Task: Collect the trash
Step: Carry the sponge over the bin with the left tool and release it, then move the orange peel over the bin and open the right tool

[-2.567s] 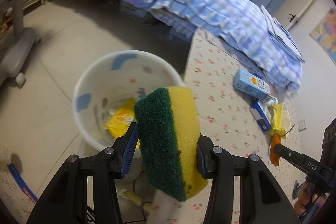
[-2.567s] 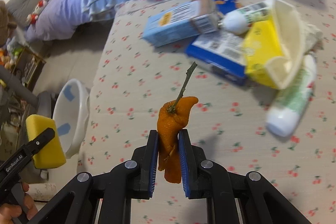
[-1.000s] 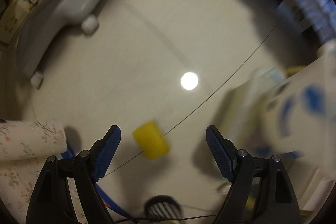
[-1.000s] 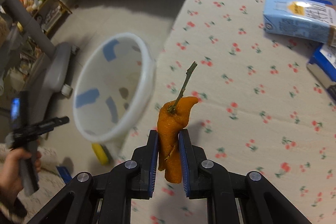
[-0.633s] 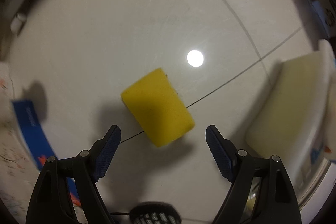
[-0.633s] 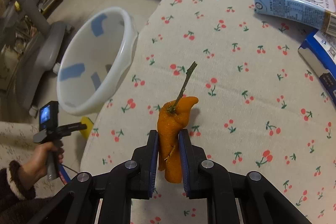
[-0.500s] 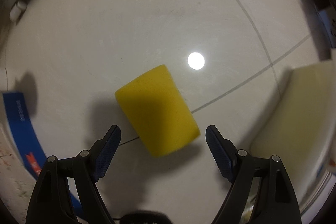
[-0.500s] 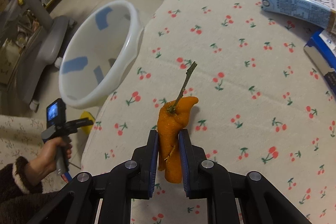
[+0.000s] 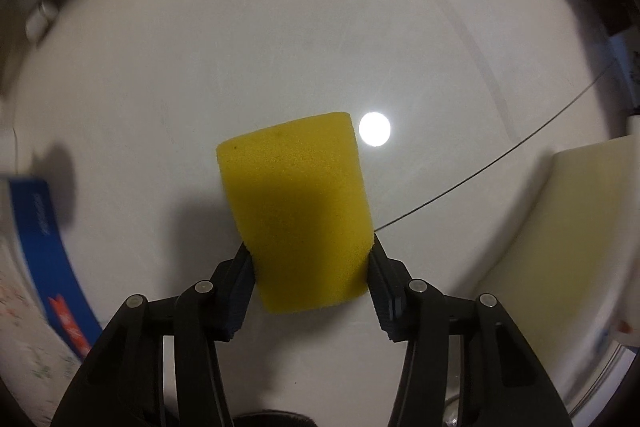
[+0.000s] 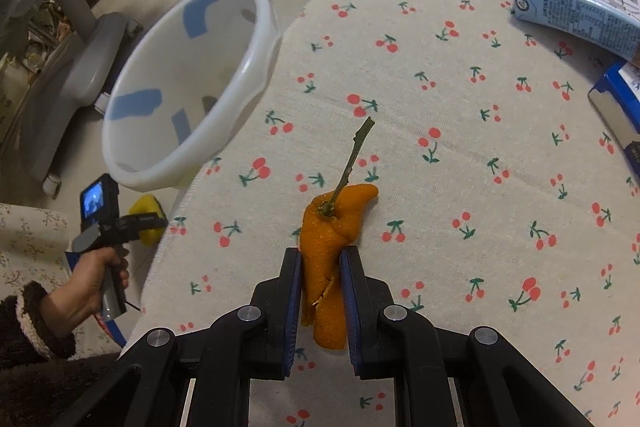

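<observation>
The left gripper [image 9: 310, 279] points straight down at the pale floor [image 9: 240, 47], and its jaws are closing on a yellow sponge [image 9: 298, 211] that lies on the floor between them; both blue pads already touch the sponge's near sides, while most of the sponge reaches out beyond the fingertips. From the right wrist camera, the sponge sits on the floor just off the table's left edge, below the white bin [image 10: 188, 83], which stands against that edge. The right gripper [image 10: 320, 291] is narrow, clamped on an orange peel [image 10: 330, 239] with a green stem, held above the cherry-print tablecloth [image 10: 460, 147] toward its near edge.
</observation>
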